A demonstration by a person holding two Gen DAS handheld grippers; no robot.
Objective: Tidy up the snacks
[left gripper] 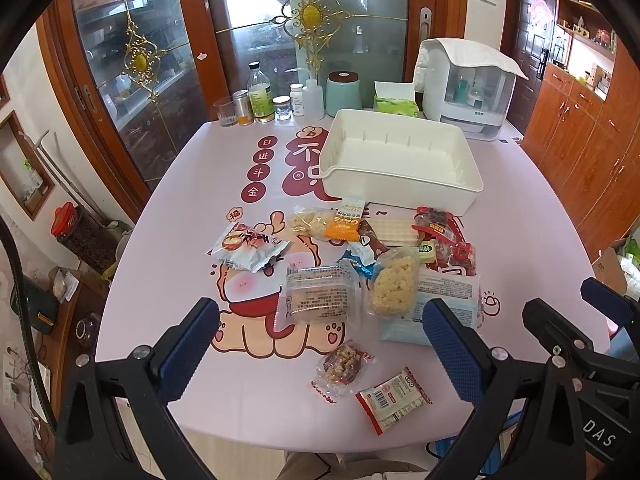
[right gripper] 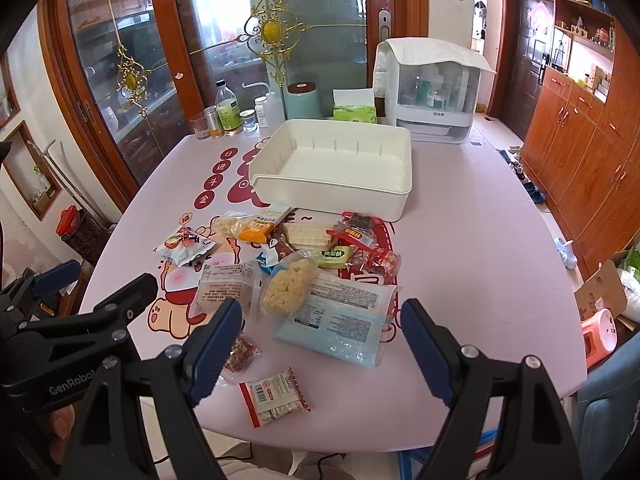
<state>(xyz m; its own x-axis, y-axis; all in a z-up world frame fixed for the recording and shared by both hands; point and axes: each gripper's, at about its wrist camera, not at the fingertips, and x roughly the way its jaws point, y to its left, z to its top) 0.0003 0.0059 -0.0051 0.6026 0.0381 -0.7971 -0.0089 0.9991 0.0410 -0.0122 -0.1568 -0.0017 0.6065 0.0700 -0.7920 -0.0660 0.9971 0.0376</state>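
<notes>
Below, snack packets (right gripper: 296,276) between spread fingers (right gripper: 218,336), untouched, bin (right gripper: 332,200) beyond.

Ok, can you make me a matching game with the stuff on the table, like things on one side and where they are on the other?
Things:
1. white bin
2. red-edged snack packet
3. green tissue box
4. light blue packet

Places:
A. at the back of the table, beside the white appliance
B. nearest the table's front edge
C. behind the snack pile, nothing in it
D. under the puffed rice cake, at the front right of the pile

Pairs: 1-C, 2-B, 3-A, 4-D
</notes>
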